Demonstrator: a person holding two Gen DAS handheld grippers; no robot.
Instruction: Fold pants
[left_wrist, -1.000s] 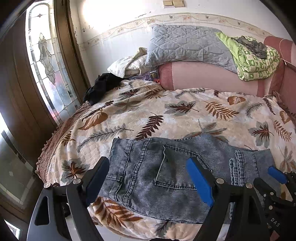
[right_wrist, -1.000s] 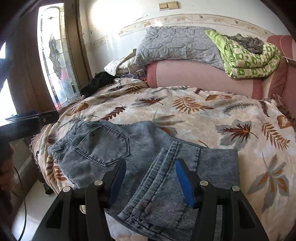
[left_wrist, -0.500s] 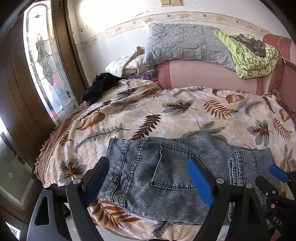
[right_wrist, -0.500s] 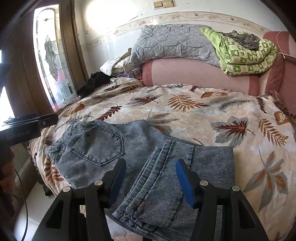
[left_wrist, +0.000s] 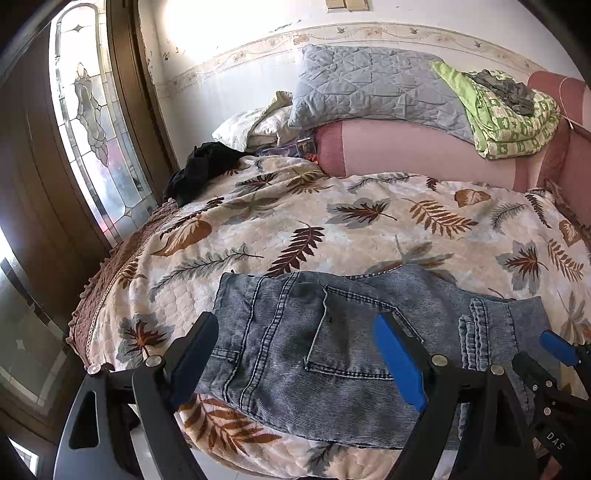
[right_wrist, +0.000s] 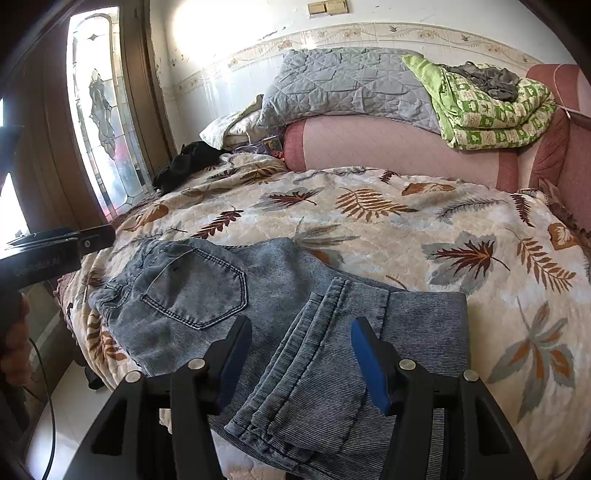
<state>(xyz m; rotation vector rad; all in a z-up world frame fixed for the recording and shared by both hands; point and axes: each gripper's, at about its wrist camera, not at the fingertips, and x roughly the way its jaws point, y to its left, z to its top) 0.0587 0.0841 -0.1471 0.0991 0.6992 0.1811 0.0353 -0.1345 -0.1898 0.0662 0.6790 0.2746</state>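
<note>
Blue-grey denim pants (left_wrist: 332, 339) lie folded on the leaf-print bedspread (left_wrist: 332, 229) near the bed's front edge, back pocket up, with the leg hems (right_wrist: 314, 369) folded over on the right. My left gripper (left_wrist: 295, 358) is open and empty, hovering over the waist and pocket. My right gripper (right_wrist: 301, 363) is open and empty, hovering over the folded hems. The right gripper also shows in the left wrist view (left_wrist: 561, 354), and the left gripper's body shows at the left of the right wrist view (right_wrist: 55, 251).
A pink headboard bolster (left_wrist: 424, 147) carries a grey quilted pillow (left_wrist: 369, 85) and a green blanket (left_wrist: 509, 114). A black garment (left_wrist: 203, 166) lies at the far left of the bed. A wooden door with stained glass (left_wrist: 96, 122) stands left.
Both grippers have pulled back and risen slightly from the pants; they stay open. The pants have not moved.
</note>
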